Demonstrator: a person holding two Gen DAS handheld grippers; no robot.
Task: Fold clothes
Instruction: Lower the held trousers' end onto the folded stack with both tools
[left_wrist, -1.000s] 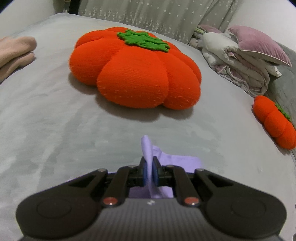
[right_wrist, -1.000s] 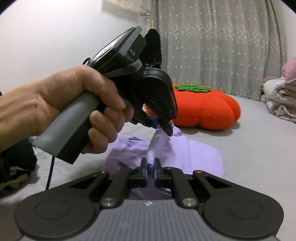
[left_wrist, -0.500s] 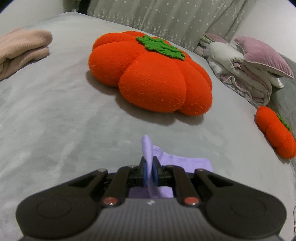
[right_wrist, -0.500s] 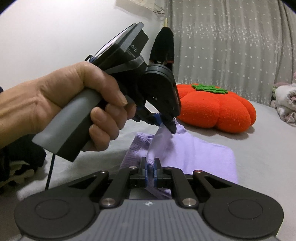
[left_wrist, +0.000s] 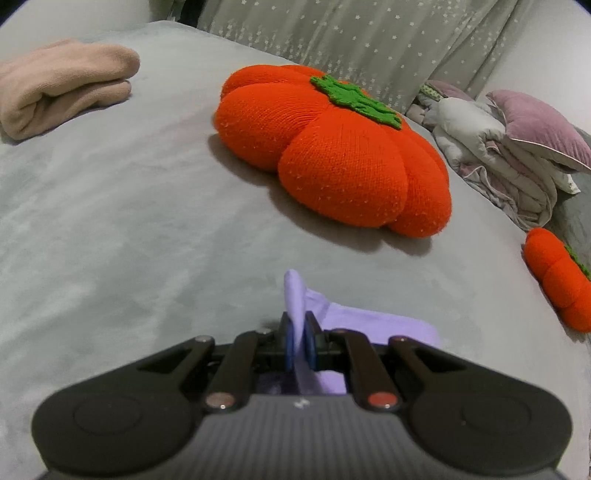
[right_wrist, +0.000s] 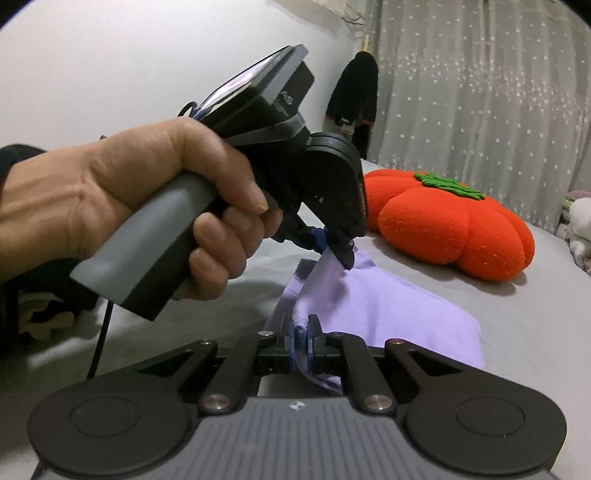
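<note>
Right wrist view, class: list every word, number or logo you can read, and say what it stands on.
Raised letters on the black housing of the left gripper: too blurred to read.
Small pale logo on the grey ribbed body of the right gripper: a mark, no letters.
Nothing else bears text.

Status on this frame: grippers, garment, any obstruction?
Left gripper and right gripper both shut on lilac garment. Garment partly lifted off grey bed. Big pumpkin cushion lies beyond, apart from it.
</note>
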